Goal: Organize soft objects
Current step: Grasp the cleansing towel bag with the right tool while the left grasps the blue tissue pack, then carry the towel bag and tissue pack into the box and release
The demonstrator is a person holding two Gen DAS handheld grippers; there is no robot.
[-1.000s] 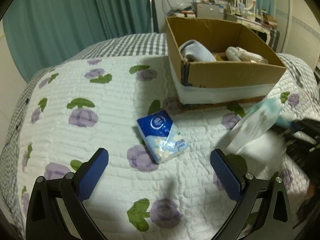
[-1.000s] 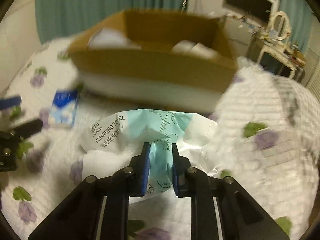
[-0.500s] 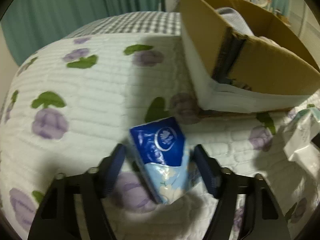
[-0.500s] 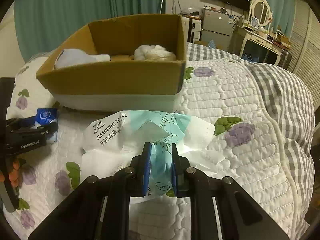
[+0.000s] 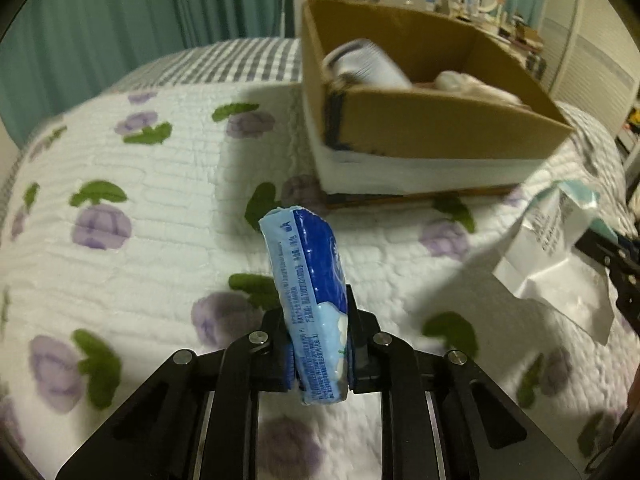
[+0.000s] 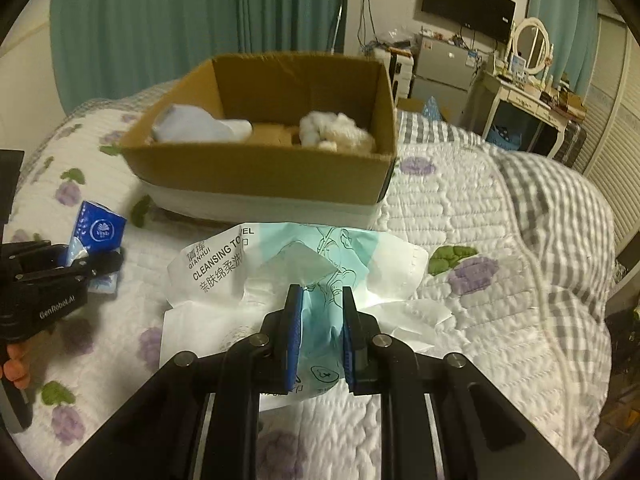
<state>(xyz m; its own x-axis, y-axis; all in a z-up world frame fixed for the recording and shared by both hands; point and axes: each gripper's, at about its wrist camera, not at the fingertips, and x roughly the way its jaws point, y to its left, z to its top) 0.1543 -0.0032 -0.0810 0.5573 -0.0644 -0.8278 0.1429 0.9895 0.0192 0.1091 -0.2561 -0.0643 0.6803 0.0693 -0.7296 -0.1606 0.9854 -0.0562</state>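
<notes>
My left gripper point(image 5: 318, 344) is shut on a blue tissue pack point(image 5: 308, 280) and holds it on edge above the quilt; both also show in the right wrist view, the pack point(image 6: 94, 236) in the gripper point(image 6: 86, 260) at the left. My right gripper point(image 6: 319, 336) is shut on a white and teal cleansing towel pack point(image 6: 280, 264), held above the bed in front of the box; it also shows in the left wrist view point(image 5: 556, 248). The cardboard box point(image 6: 264, 172) stands on the bed and holds a light blue soft item point(image 6: 192, 128) and a white fluffy item point(image 6: 340, 130).
The bed has a white quilt with purple flowers point(image 5: 140, 184) and a grey checked blanket point(image 6: 560, 208) on the right. Teal curtains point(image 6: 160, 20) hang behind. A dresser with a mirror point(image 6: 528, 80) stands at the far right.
My left gripper went down to the blue tissue pack, shut on it and lifted it off the quilt. My right gripper kept its hold on the towel pack and steadied in front of the box.
</notes>
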